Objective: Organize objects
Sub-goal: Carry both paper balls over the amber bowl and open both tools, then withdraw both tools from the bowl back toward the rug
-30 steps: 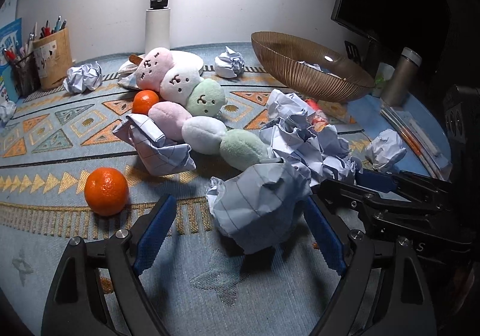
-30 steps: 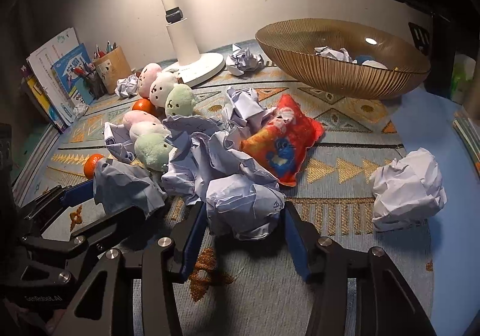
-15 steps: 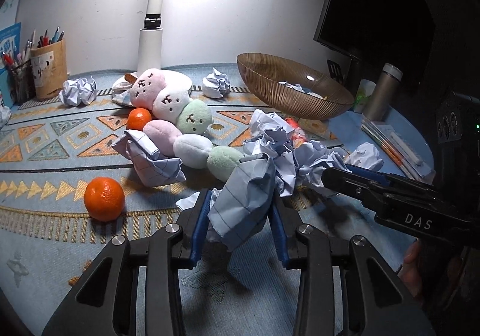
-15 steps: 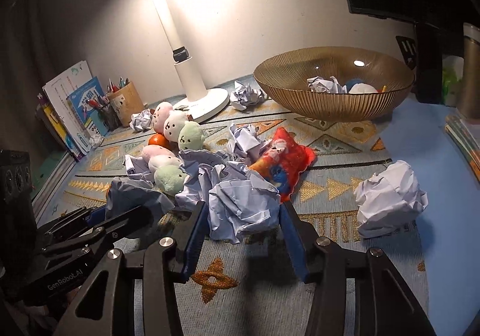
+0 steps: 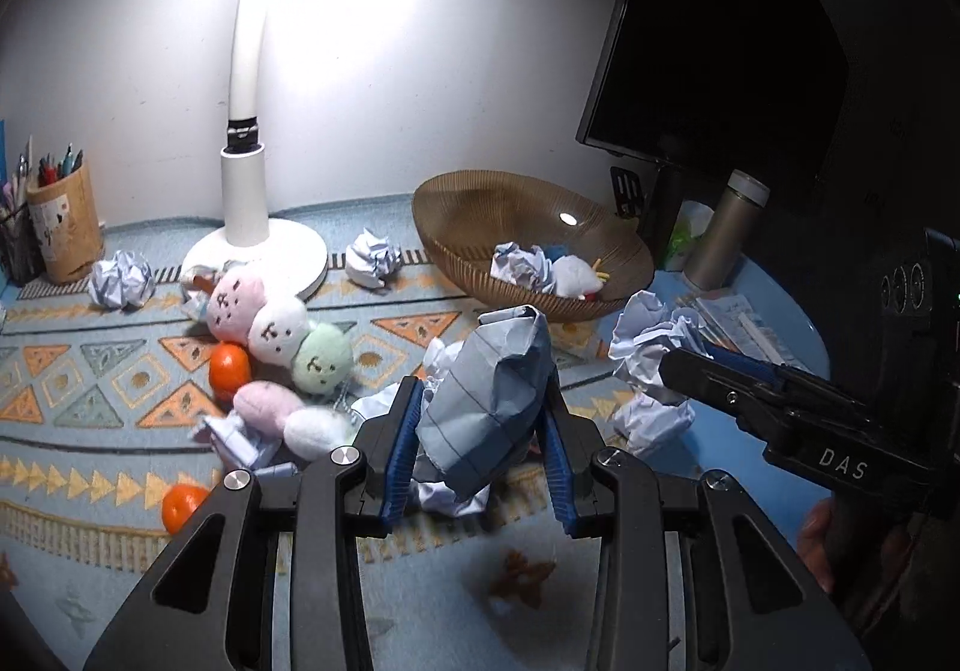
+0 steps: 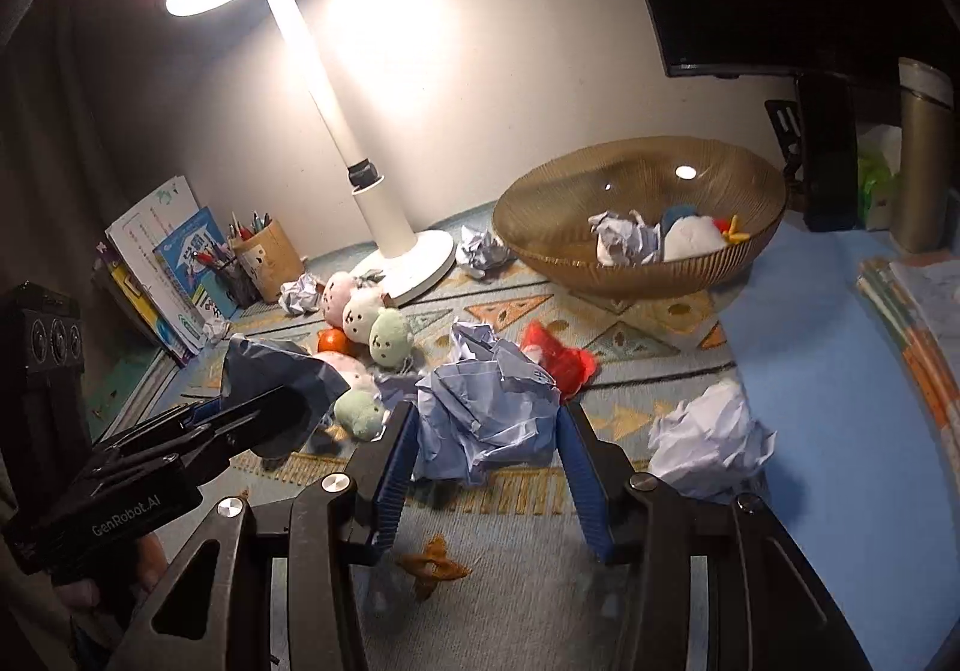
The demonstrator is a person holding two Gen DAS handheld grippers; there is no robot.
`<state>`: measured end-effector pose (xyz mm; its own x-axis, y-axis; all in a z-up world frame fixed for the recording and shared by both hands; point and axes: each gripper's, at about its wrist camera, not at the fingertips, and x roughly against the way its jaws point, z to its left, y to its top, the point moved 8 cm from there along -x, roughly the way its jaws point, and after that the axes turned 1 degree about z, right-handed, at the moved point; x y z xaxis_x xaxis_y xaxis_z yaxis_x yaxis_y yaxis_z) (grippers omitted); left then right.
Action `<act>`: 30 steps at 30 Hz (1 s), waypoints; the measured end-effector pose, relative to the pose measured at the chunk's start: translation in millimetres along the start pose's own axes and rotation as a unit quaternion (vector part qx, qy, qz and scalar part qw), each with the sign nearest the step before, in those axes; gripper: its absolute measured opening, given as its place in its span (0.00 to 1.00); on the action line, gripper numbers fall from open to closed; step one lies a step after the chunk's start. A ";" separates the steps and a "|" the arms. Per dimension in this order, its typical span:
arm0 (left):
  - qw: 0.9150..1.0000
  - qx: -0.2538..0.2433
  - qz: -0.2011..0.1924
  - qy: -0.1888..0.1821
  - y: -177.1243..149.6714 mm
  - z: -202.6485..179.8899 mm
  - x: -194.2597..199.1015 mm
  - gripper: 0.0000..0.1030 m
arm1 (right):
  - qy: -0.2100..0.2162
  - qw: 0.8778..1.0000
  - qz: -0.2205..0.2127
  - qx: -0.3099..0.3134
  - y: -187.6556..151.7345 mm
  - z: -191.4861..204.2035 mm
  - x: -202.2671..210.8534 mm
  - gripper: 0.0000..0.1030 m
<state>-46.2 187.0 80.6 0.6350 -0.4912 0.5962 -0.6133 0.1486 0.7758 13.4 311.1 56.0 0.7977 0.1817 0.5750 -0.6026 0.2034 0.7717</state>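
My left gripper (image 5: 480, 431) is shut on a crumpled ball of lined paper (image 5: 489, 401) and holds it above the patterned mat. My right gripper (image 6: 486, 443) is shut on another crumpled paper ball (image 6: 489, 413), also lifted off the mat; it shows in the left wrist view (image 5: 651, 344) too. A brown ribbed bowl (image 6: 600, 275) stands at the back right and holds a paper ball (image 6: 621, 239) and a small plush toy (image 6: 693, 236). Loose paper balls lie near the lamp (image 5: 372, 263), by the pencil cup (image 5: 120, 281) and at the right (image 6: 711, 440).
Two rows of pastel plush balls (image 5: 279, 332), two oranges (image 5: 228, 368) (image 5: 180, 506) and a red snack packet (image 6: 558, 359) lie on the mat. A white lamp base (image 5: 258, 251), a pencil cup (image 5: 63, 230), books (image 6: 174, 263), a monitor (image 5: 720, 59) and a metal flask (image 5: 726, 233) stand around.
Both grippers closed on their paper balls and lifted them off the mat. The view rose, and the bowl now looks nearer.
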 end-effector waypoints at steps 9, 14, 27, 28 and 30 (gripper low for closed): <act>1.000 -0.027 0.012 -0.011 93.0 -32.6 -89.9 0.33 | -0.079 0.996 -0.004 -0.046 88.9 -91.9 -39.0 0.45; 0.999 -0.020 0.042 -0.021 96.6 -33.8 -141.8 0.59 | -0.077 0.993 0.031 -0.079 91.2 -119.6 -78.5 0.54; 0.999 0.040 0.003 -0.013 71.4 0.1 -60.6 0.71 | -0.074 0.995 0.012 -0.072 71.8 -105.0 -34.3 0.72; 0.999 0.043 -0.009 -0.011 68.3 3.2 -43.3 0.71 | -0.068 0.995 0.007 -0.068 70.5 -96.0 -26.8 0.72; 0.998 0.047 -0.028 -0.001 61.4 7.7 -9.8 0.71 | -0.059 0.996 0.000 -0.062 68.8 -74.8 -14.3 0.72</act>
<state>-93.7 194.4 120.7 0.6694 -0.4980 0.5513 -0.6177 0.0392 0.7855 -41.2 394.5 80.6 0.7908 0.0689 0.6081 -0.5947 0.3212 0.7370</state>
